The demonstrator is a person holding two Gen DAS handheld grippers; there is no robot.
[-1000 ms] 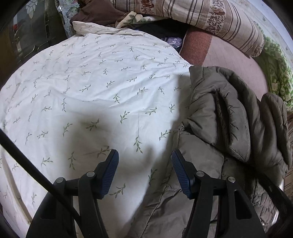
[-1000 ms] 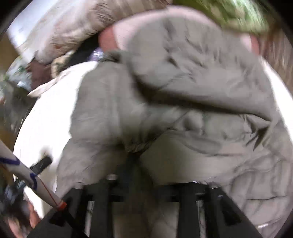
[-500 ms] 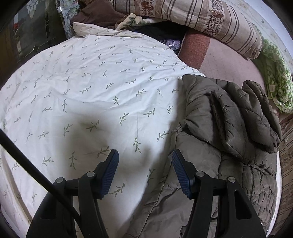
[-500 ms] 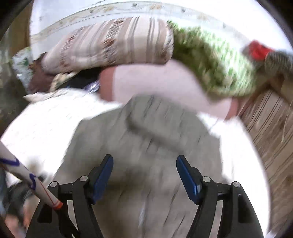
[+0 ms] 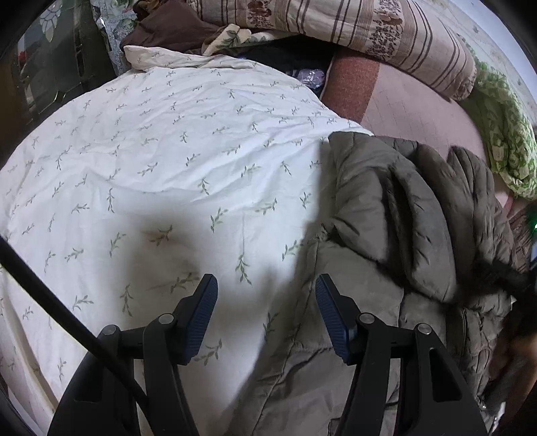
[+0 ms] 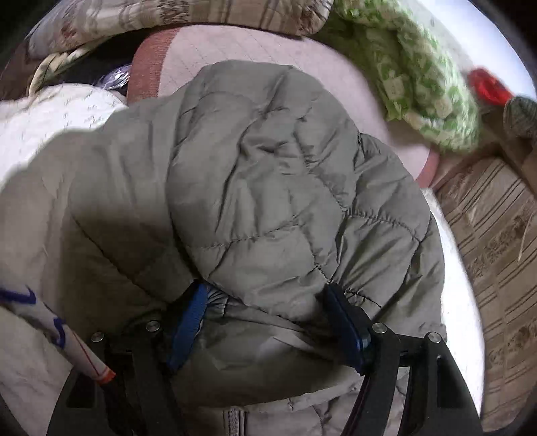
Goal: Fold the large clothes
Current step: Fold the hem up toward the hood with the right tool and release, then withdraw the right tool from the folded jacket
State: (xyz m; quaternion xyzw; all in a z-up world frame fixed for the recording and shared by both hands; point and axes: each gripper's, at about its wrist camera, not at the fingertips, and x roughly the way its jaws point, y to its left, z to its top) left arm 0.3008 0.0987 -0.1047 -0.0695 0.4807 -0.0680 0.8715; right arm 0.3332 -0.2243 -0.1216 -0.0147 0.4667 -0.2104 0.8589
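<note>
An olive-grey quilted jacket (image 5: pixel 386 208) lies on the right side of a bed, with a puffy part folded over its body. My left gripper (image 5: pixel 265 308) is open and holds nothing. It hovers above the white leaf-print sheet (image 5: pixel 167 151), just left of the jacket's edge. In the right wrist view, my right gripper (image 6: pixel 268 312) stands wide open, low against the jacket (image 6: pixel 268 167). The gathered edge of the folded part bulges between its blue pads (image 6: pixel 191 312), and I see no squeeze on it.
A striped quilt (image 5: pixel 369 30) and dark clothes are heaped at the head of the bed. A pink cushion (image 5: pixel 402 97) and a green patterned blanket (image 6: pixel 419 77) lie beyond the jacket. A black cable (image 5: pixel 50 302) crosses the lower left. A brown striped surface (image 6: pixel 496 234) runs along the right.
The right gripper let go of the jacket, opened wide, swung up, then came down onto the folded part. The folded part settled lower on the jacket. The left gripper stayed put.
</note>
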